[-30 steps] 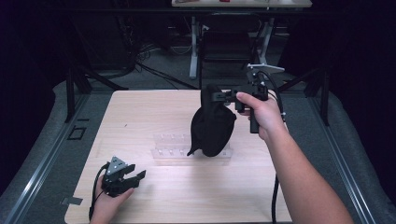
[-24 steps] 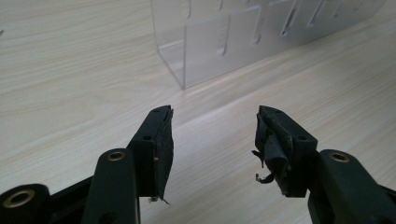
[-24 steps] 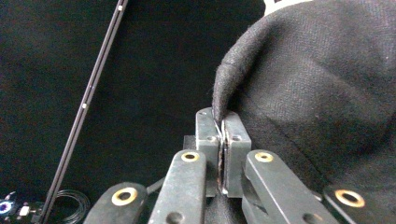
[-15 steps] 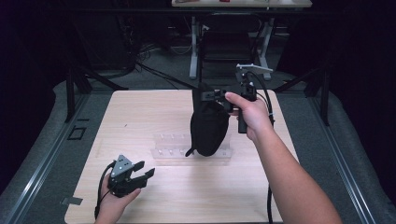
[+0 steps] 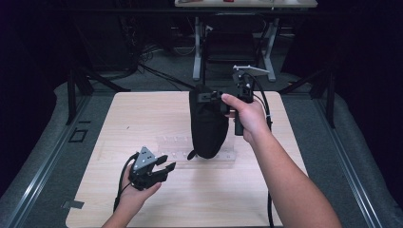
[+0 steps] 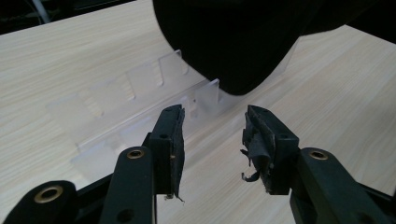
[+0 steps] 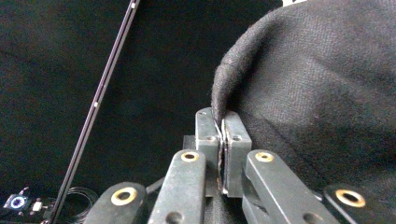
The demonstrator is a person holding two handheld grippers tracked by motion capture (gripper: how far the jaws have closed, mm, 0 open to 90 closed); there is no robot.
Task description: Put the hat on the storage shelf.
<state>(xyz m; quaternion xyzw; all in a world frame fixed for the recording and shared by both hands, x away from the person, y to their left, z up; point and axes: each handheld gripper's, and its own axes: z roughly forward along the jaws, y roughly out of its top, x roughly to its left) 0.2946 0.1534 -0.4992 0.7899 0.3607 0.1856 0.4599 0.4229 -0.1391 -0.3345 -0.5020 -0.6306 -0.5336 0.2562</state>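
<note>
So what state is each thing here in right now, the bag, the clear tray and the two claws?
Black bag: hanging upright off the table, pinched at its top edge, bottom over the tray.
Right claw: shut on the bag's rim.
Left claw: part open, jaws just closing, nothing between them.
Clear plastic tray: lying flat on the table, compartments look empty.

The black bag (image 5: 207, 124) hangs over the middle of the counter (image 5: 142, 114), and its bottom sits just above the clear tray (image 5: 176, 148). These two block the way through the middle. The left gripper (image 5: 164, 168) is near the tray's front edge, with bare wood between its fingers (image 6: 170, 135). The counter's far left part and its whole front strip are bare wood.
</note>
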